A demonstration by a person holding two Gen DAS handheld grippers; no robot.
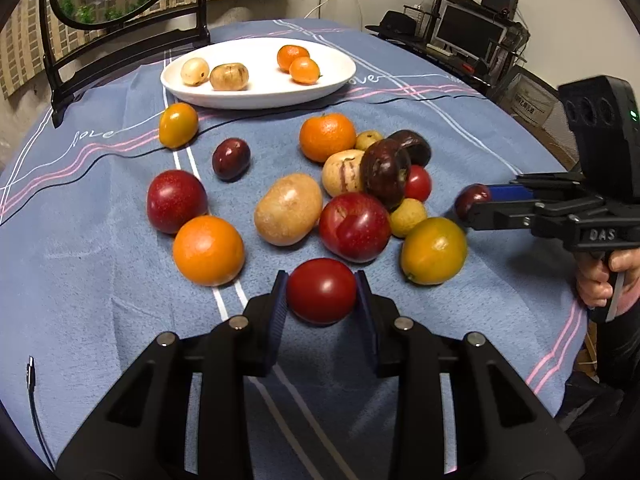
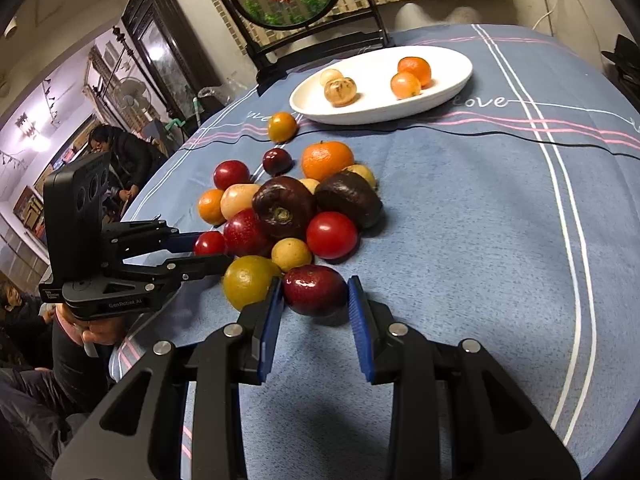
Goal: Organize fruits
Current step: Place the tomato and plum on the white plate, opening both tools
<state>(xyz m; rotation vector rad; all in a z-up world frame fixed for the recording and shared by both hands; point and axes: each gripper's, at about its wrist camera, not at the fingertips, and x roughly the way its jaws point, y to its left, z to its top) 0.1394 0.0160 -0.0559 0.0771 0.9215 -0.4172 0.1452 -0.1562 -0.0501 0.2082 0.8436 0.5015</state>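
Near the worktop's front edge, the left gripper (image 1: pixel 321 294) is clamped on a red tomato (image 1: pixel 321 291), both pads pressed to its sides. Toward the right edge, the right gripper (image 2: pixel 316 300) grips a dark red plum (image 2: pixel 315 290), which lies just beside a yellow-green citrus (image 2: pixel 248 282). Loose fruit is heaped mid-worktop on the blue tablecloth (image 1: pixel 100 280). At the far edge, a white plate (image 1: pixel 260 98) carries two small oranges (image 1: pixel 298 64) and two pale fruits (image 1: pixel 214 73).
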